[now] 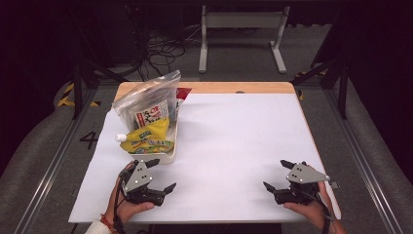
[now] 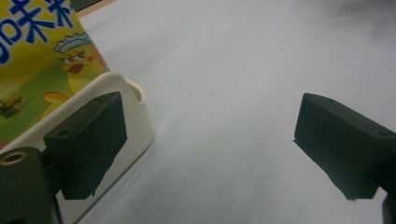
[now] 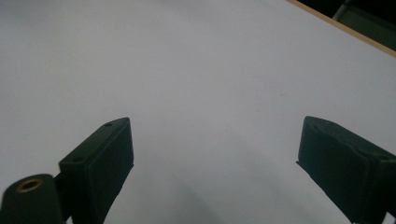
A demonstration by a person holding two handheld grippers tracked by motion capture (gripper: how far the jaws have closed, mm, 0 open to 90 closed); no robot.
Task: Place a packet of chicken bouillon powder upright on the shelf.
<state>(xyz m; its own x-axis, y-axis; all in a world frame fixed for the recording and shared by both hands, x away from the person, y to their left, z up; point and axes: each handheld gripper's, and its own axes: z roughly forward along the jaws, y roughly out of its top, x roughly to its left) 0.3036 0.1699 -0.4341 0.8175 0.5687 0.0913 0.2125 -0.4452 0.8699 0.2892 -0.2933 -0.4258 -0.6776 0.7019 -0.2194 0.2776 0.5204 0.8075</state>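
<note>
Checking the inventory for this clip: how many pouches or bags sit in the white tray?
2: a yellow spouted pouch at the tray's near end, and a clear zip bag behind it. More could be hidden beneath.

a yellow spouted pouch (image 1: 146, 139) lies flat in a white tray (image 1: 168, 157), seemingly leaning against a clear bag (image 1: 148, 100).

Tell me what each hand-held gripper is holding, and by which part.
Nothing is held. The left hand-held gripper stands open beside the white tray; the right hand-held gripper is open over the bare white tabletop.
</note>
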